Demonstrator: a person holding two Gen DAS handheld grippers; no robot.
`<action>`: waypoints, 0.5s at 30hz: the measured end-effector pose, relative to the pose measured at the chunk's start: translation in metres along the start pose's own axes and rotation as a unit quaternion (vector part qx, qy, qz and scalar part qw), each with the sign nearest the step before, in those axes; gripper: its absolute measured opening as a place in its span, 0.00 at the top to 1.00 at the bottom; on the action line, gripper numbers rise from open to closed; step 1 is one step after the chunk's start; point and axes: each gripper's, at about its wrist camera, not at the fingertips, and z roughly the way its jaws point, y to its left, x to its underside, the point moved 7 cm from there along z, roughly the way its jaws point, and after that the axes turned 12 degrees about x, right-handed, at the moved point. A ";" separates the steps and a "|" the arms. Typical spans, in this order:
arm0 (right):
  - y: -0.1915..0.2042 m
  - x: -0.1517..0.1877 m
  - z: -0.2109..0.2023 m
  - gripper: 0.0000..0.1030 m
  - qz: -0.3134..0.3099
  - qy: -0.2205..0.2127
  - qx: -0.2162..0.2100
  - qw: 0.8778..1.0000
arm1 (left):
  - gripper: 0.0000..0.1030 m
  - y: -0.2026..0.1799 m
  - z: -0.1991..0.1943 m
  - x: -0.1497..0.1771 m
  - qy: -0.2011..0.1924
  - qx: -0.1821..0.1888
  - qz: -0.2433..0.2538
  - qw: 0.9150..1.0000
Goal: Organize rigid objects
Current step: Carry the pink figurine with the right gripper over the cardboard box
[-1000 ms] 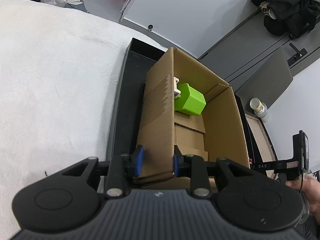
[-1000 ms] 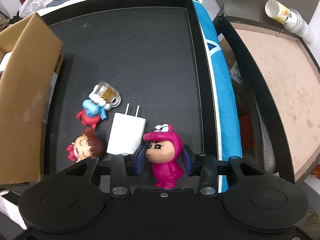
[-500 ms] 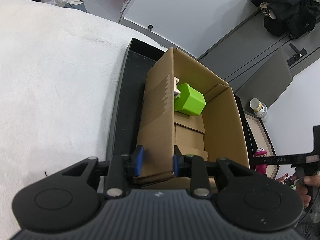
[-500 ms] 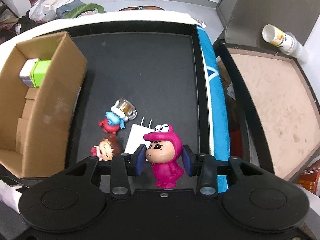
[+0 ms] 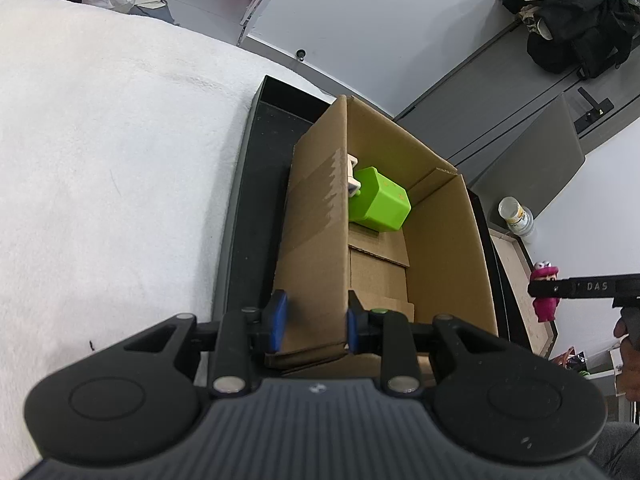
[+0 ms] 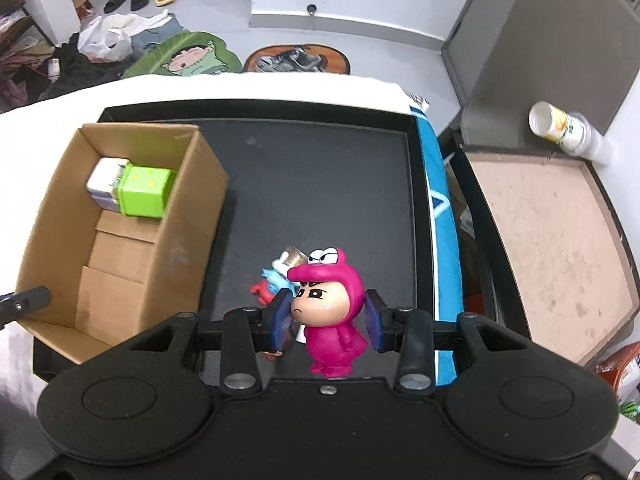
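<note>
My right gripper [image 6: 327, 315] is shut on a pink figurine [image 6: 330, 312] and holds it high above the black tray [image 6: 320, 168]. The figurine also shows at the right of the left wrist view [image 5: 545, 295]. My left gripper [image 5: 313, 322] is shut on the near left wall of the open cardboard box [image 5: 316, 240], which stands in the tray's left part [image 6: 120, 224]. Inside the box lie a green cube [image 6: 145, 193] and a white block [image 6: 105, 184]. A small blue and red toy [image 6: 270, 284] and a small cup [image 6: 294, 258] lie on the tray under the figurine.
A white cloth surface [image 5: 100, 160] lies left of the tray. A blue strip [image 6: 440, 240] runs along the tray's right edge. Beyond it stand a brown-topped table [image 6: 540, 240] and a bottle [image 6: 560, 128]. Clutter covers the floor [image 6: 120, 32] behind.
My right gripper has risen with the pink figurine, so the tray and box look farther below. The charger and the brown-haired doll are now hidden under it. My left gripper has not moved.
</note>
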 end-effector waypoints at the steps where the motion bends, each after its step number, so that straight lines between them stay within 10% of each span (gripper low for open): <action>1: 0.002 -0.002 -0.002 0.63 -0.002 -0.003 -0.001 1.000 | 0.74 0.000 0.000 0.000 0.000 0.000 0.000 1.000; 15: 0.031 -0.027 -0.018 0.63 -0.004 -0.037 -0.009 0.999 | 0.74 0.000 0.001 0.000 0.000 0.003 -0.002 1.000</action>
